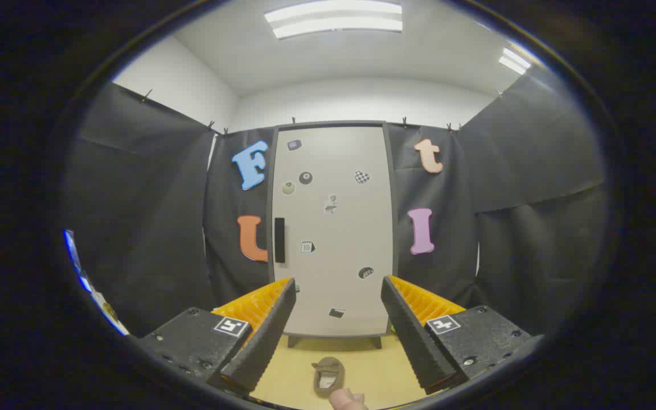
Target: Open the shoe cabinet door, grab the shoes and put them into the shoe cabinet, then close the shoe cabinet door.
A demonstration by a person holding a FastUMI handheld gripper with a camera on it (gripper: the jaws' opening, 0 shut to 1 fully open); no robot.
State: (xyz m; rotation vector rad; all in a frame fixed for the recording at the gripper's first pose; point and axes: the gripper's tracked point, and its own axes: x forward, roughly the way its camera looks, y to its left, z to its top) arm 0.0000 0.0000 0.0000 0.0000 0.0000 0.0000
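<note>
I have the gripper (336, 319) pointed straight at the shoe cabinet (333, 228), its fingers spread wide apart with nothing between them. The cabinet stands well beyond the fingers against the black cloth wall, its pale door (339, 256) shut flush and dotted with small stickers. A dark upright handle (279, 240) sits near the door's left edge, about mid-height; I judge that is the place to take hold, fingers closing across the bar from either side. It looks rigid and narrow, so I expect a firm bite, though a smooth finish could let the pads slide if I pull at an angle. The door itself seems a light panel that should swing easily, hinged on the right.

On the tan floor (385, 370) between the fingers and close to them lies a small brown shoe (328, 376), opening upward, with a fingertip (346, 400) just beside its near end. I read the shoe as soft and light, likely to squash under pressure. I would pinch it by the rim of the opening or across the heel, not the floppy toe.
</note>
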